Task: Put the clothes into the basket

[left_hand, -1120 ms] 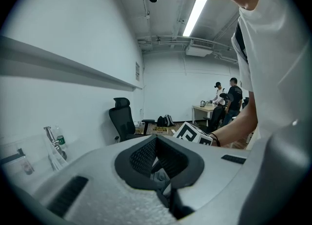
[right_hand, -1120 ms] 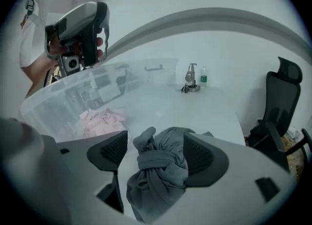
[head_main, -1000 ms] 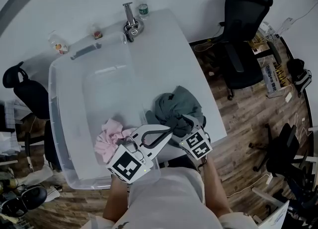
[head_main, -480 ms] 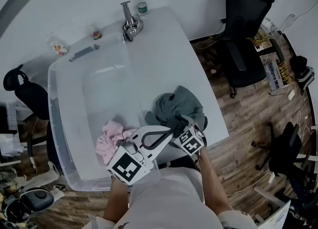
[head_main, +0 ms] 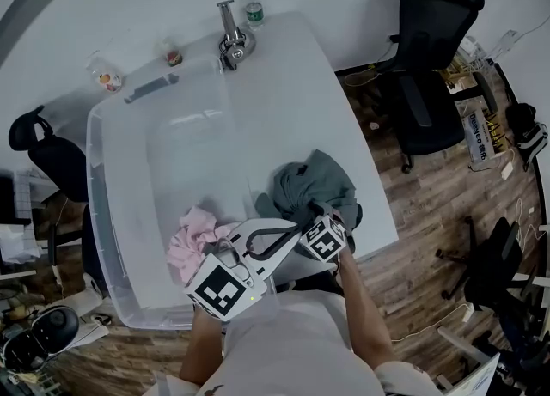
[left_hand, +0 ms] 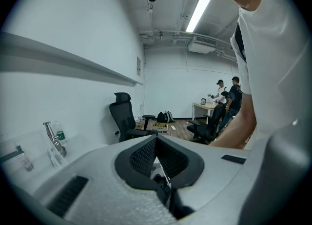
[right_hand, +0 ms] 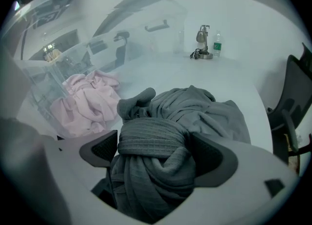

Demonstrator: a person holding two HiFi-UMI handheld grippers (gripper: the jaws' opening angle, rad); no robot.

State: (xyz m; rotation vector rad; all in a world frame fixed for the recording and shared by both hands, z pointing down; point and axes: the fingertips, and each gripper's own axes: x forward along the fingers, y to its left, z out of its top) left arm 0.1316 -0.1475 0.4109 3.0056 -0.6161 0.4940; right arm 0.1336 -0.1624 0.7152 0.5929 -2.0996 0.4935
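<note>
**Head view.** The task is standing partly done. One crumpled pink garment [head_main: 193,238] is already lying inside the large clear plastic basket [head_main: 96,214], at its near end. One bundled dark grey ribbed garment [head_main: 316,184] is lying outside the basket on the white desk [head_main: 292,85], just beside the basket's right wall. This item is what is left to move. The right claw [head_main: 305,214] is reaching down into the near edge of the grey garment. The left claw [head_main: 288,233] is hovering at the basket's near right corner, between the two garments and holding nothing.

**Left gripper view.** The left claw [left_hand: 156,141] is sitting with its jaws together and nothing between them. It is pointing across the room, and no clothing is showing in this view.

**Right gripper view.** The right claw [right_hand: 153,155] has just been opening, and its jaws are now standing wide apart. They are straddling a thick rolled fold of the grey garment [right_hand: 195,112], which is filling the gap from pad to pad. No squeeze is showing, so the garment is judged not yet gripped. The pink garment [right_hand: 87,102] is showing to the left through the basket [right_hand: 58,33] wall. The desk [right_hand: 204,77] is carrying the rest of the grey pile ahead of the jaws.
</note>
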